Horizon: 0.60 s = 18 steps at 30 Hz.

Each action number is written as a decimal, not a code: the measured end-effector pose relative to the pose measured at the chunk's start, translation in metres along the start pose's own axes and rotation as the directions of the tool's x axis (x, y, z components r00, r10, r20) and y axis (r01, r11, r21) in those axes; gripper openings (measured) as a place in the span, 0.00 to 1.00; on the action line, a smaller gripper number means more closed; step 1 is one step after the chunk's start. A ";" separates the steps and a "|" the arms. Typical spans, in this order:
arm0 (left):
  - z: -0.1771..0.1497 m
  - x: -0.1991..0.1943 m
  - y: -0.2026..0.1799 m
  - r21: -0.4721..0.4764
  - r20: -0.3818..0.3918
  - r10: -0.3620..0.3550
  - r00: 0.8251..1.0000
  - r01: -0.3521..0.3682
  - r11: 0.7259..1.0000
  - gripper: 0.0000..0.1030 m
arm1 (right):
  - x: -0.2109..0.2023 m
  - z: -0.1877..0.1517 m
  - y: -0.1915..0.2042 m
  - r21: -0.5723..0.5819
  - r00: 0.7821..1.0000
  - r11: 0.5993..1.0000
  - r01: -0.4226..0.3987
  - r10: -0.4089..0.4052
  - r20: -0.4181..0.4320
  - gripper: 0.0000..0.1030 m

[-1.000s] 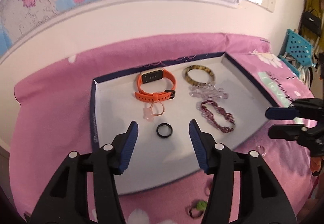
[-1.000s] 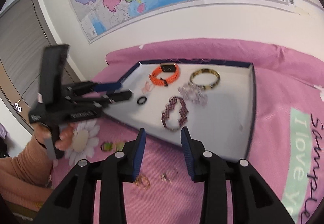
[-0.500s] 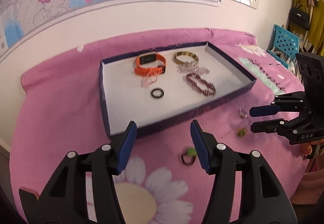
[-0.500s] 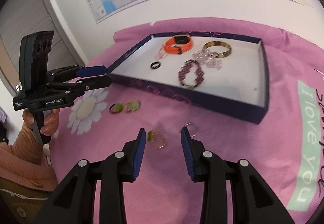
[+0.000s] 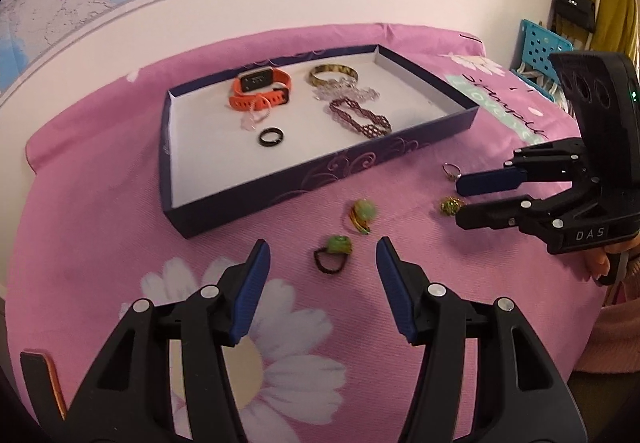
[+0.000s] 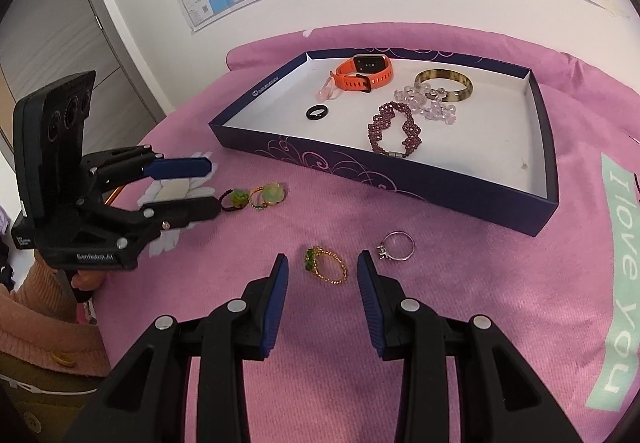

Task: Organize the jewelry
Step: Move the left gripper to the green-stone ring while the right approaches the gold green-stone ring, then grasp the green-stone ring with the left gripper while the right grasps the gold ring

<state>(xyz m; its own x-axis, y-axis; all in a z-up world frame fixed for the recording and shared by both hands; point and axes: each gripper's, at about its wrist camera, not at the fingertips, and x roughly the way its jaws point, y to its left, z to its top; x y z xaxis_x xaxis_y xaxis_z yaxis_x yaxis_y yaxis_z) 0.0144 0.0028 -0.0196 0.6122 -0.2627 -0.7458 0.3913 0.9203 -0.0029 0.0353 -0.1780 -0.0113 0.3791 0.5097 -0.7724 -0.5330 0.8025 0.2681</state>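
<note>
A navy box tray [image 5: 320, 179] [image 6: 400, 179] holds an orange watch [image 5: 260, 89], a black ring [image 5: 271, 136], a gold bangle [image 5: 333, 74], a clear bead bracelet and a purple bead bracelet [image 6: 394, 131]. On the pink cloth lie a dark ring with a green stone [image 5: 334, 253] [image 6: 234, 199], a gold ring with a pale green stone [image 5: 362, 215] [image 6: 270, 195], a gold bead ring [image 6: 326, 266] [image 5: 451, 206] and a silver ring [image 6: 396, 246] [image 5: 451, 170]. My left gripper [image 5: 322, 257] is open around the dark ring. My right gripper [image 6: 322, 269] is open around the gold bead ring.
The pink flowered cloth [image 5: 120, 227] covers the table, which stands against a white wall with a map. A blue crate [image 5: 540, 51] and hanging bags stand at the far right. A grey door [image 6: 60, 43] is at the left.
Both grippers have pulled back from over the tray and come down toward the cloth in front of it. Each now frames a loose ring. Both stay open.
</note>
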 end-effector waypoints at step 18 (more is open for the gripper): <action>-0.001 0.018 -0.007 -0.008 -0.050 -0.021 0.999 0.021 1.000 0.25 | 0.004 0.002 0.011 -0.046 0.999 0.998 0.043 -0.043 -0.004 0.32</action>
<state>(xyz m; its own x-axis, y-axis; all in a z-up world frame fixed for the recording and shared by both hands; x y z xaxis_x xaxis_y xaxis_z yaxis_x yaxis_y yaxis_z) 0.0212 -0.0083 -0.0336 0.5685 -0.2670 -0.7782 0.3981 0.9171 -0.0239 0.0328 -0.1663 -0.0102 0.3986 0.4732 -0.7856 -0.5502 0.8087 0.2079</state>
